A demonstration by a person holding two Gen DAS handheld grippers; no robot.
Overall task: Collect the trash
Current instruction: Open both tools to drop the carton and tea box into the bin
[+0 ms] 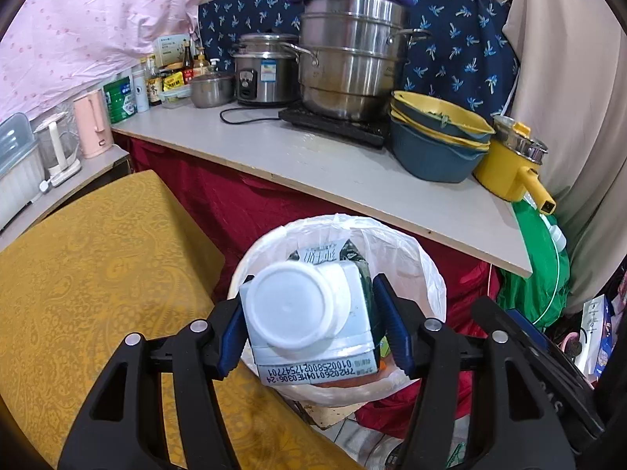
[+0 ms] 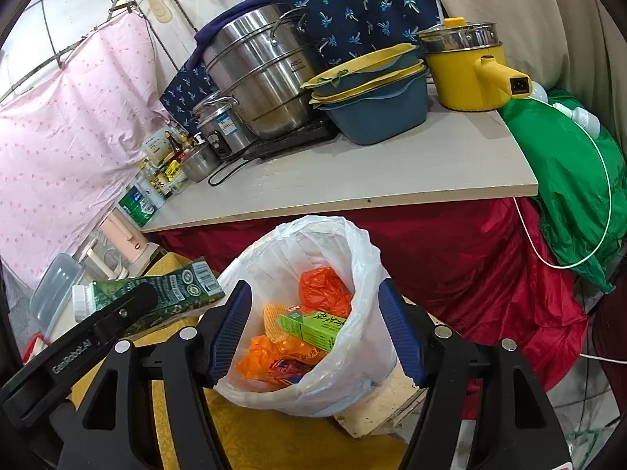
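My left gripper [image 1: 313, 325] is shut on a green milk carton [image 1: 309, 325] with a white screw cap, held above the bin [image 1: 423, 270] lined with a white plastic bag. The carton also shows in the right wrist view [image 2: 164, 290], left of the bin [image 2: 352, 258]. My right gripper [image 2: 315, 329] is open and empty, its blue pads either side of the bin's mouth. Inside the bin lie orange plastic bags [image 2: 325, 290] and a green box [image 2: 313, 329].
A grey counter [image 2: 352, 172] behind the bin carries a steel steamer pot [image 2: 258, 70], a rice cooker [image 2: 223, 125], blue and yellow basins [image 2: 376, 98] and a yellow pot [image 2: 470, 70]. A red cloth [image 2: 470, 258] hangs below. A yellow patterned cloth surface [image 1: 98, 266] lies at left.
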